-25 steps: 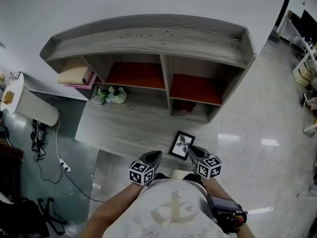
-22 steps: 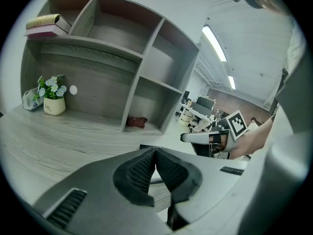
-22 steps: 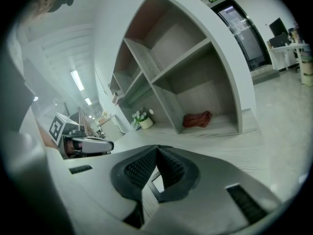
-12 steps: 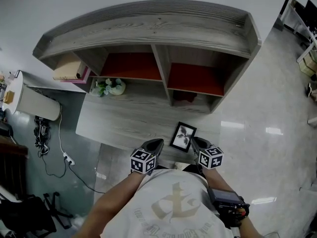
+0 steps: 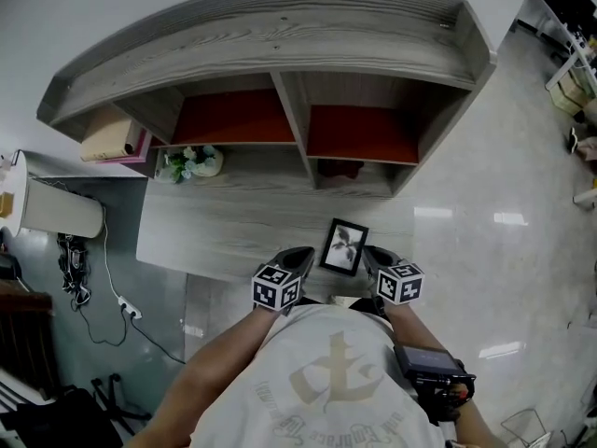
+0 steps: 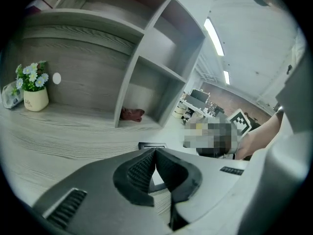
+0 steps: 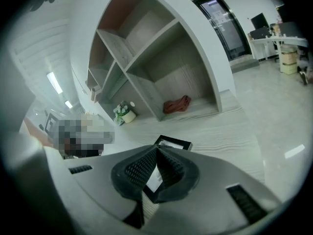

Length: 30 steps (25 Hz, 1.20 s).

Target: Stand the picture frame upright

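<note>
on the desk (image 5: 215, 236), picture frame (image 5: 344, 246) lying flat

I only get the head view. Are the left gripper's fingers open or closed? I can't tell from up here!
Observer: Closed. The left gripper view shows the left gripper with its fingers pressed together and nothing between them.
Operator: And the other one?
Observer: The right gripper is shut and empty too. The picture frame lies flat just beyond its tips.
Operator: What's that dark lump in the cubby?
Observer: It looks like a crumpled red cloth, just lying there.
</note>
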Each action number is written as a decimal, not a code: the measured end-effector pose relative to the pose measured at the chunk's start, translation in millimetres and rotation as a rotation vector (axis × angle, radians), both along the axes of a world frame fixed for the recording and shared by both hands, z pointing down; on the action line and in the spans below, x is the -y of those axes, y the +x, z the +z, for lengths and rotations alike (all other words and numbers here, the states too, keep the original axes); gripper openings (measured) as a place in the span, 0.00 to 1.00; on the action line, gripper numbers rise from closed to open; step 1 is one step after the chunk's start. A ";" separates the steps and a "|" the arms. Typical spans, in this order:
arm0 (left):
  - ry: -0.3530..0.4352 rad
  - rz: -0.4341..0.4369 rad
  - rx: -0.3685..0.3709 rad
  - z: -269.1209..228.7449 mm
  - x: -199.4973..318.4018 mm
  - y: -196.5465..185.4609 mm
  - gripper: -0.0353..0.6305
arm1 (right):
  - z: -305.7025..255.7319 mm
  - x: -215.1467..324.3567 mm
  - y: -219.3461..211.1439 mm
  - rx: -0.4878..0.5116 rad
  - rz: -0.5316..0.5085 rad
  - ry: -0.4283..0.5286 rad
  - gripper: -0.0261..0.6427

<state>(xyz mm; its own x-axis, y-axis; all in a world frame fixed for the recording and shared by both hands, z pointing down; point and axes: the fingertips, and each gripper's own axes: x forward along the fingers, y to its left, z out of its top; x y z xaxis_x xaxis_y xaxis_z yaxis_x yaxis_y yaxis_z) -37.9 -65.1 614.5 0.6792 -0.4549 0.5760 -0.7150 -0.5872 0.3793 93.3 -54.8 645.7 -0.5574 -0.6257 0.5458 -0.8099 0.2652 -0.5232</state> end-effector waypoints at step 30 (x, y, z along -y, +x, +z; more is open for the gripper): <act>-0.272 0.173 0.116 101.4 25.1 34.3 0.27 | 83.6 5.4 -2.9 -0.168 0.086 -0.292 0.26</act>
<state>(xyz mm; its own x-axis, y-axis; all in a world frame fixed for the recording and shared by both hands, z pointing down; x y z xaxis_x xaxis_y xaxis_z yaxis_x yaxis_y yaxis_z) -3.6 -90.3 715.9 0.6556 -0.1577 0.7384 -0.6614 -0.5917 0.4609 90.4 -60.2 729.2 -0.3967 -0.4698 0.7886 -0.9041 0.0511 -0.4243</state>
